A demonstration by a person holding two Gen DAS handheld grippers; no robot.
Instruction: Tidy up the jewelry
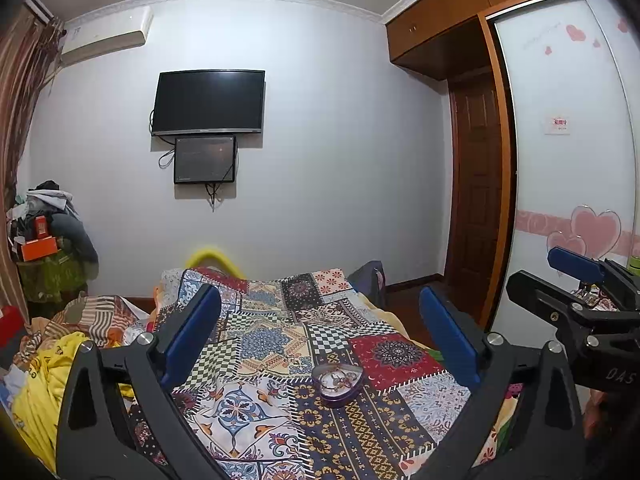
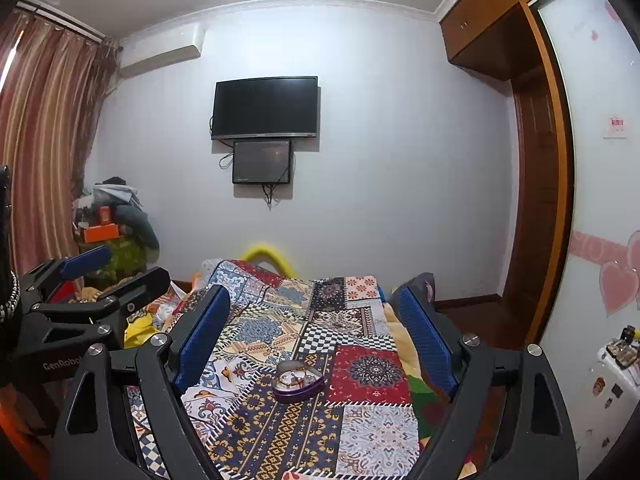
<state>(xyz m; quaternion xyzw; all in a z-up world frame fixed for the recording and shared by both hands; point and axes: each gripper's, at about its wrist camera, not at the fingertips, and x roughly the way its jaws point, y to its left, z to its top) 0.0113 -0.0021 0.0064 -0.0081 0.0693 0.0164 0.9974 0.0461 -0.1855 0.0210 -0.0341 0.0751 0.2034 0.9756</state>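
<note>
There, jewelry (image 1: 337, 380) in heart tin (image 1: 340, 397).

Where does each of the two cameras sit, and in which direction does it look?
Left wrist view: sits on the left gripper, looks along its open fingers over the patchwork quilt toward the television; the right gripper shows at its right edge.
Right wrist view: sits on the right gripper, facing the same wall; the left gripper shows at its left edge.
Shared: quilt, television, heart-shaped box.
</note>
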